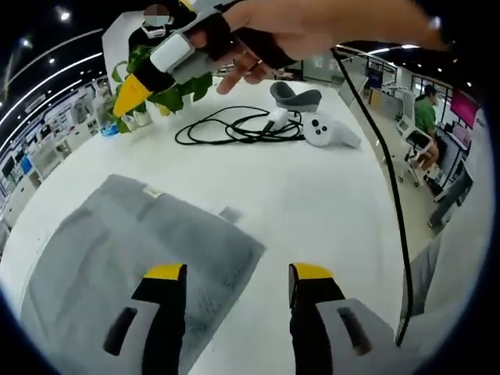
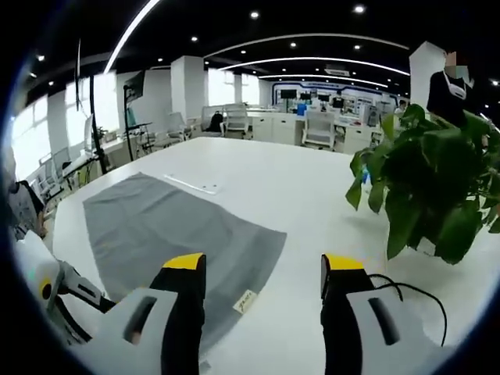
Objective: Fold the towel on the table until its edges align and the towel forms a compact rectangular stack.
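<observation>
The grey towel (image 1: 133, 242) lies spread flat on the white table (image 1: 312, 203), with a small label at its edge. My left gripper (image 1: 238, 273) is open above the towel's near corner: its left jaw is over the cloth and its right jaw over bare table, with nothing held. In the right gripper view the same towel (image 2: 172, 230) stretches away to the left. My right gripper (image 2: 264, 264) hangs open above its near edge by the label (image 2: 244, 301). A hand (image 1: 281, 31) holds the right gripper (image 1: 148, 78) high at the table's far side.
A coiled black cable (image 1: 234, 129), a white controller (image 1: 328, 129) and a grey holder (image 1: 295, 96) lie beyond the towel. A leafy potted plant (image 2: 430, 187) stands at the right. A black cord (image 1: 383, 156) hangs along the table's right edge. People sit at desks behind.
</observation>
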`<state>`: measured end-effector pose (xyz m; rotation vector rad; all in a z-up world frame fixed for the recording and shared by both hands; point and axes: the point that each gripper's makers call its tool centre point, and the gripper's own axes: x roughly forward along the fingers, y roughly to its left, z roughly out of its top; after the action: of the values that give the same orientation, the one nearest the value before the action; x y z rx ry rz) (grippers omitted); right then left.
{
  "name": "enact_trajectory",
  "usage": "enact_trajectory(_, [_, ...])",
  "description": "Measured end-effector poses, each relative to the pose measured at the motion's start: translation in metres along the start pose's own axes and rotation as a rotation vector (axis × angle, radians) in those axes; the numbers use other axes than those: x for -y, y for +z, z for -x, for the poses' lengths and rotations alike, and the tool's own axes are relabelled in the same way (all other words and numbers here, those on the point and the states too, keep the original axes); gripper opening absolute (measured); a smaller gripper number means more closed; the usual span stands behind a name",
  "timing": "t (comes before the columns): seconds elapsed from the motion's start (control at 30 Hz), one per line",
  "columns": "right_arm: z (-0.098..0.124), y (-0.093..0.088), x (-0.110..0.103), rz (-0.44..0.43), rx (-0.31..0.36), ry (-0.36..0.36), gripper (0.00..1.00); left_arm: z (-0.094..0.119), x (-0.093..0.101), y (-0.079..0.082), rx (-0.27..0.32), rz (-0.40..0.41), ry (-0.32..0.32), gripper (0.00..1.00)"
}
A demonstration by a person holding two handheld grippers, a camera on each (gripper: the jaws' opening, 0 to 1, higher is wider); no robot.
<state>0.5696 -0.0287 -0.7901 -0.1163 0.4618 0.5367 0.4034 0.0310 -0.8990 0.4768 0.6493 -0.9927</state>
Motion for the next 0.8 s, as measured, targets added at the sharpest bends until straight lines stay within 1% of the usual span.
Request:
enact_trajectory(0.07, [-0.004, -0.002, 0.0, -0.003, 0.001, 0.003, 0.59, -0.004, -0.001, -0.002, -0.008, 0.0, 0.008, 0.53])
enact_trajectory(0.17, [-0.009, -0.005, 0.002, -0.011, -0.007, 0.003, 0.59, -0.005, -0.003, -0.003, -0.012, 0.036, 0.011, 0.49])
enact_trajectory(0.27, [-0.017, -0.006, 0.006, -0.03, -0.006, -0.002, 0.59, -0.007, -0.001, -0.003, -0.01, 0.032, 0.004, 0.48])
enact_trajectory(0.37, [-0.026, -0.008, 0.011, -0.044, -0.015, -0.009, 0.58, -0.013, 0.003, -0.005, -0.019, 0.032, -0.027, 0.44])
enact_trajectory(0.53, [-0.041, -0.008, 0.019, -0.057, -0.019, -0.024, 0.58, -0.017, 0.003, -0.006, -0.023, 0.025, -0.03, 0.4])
enact_trajectory(0.6, [-0.047, -0.009, 0.021, -0.055, -0.019, -0.028, 0.58, -0.017, 0.001, -0.004, -0.015, 0.032, -0.029, 0.38])
enact_trajectory(0.8, [-0.063, -0.013, 0.023, -0.053, -0.027, -0.032, 0.57, -0.016, -0.005, -0.004, -0.018, 0.028, -0.02, 0.27])
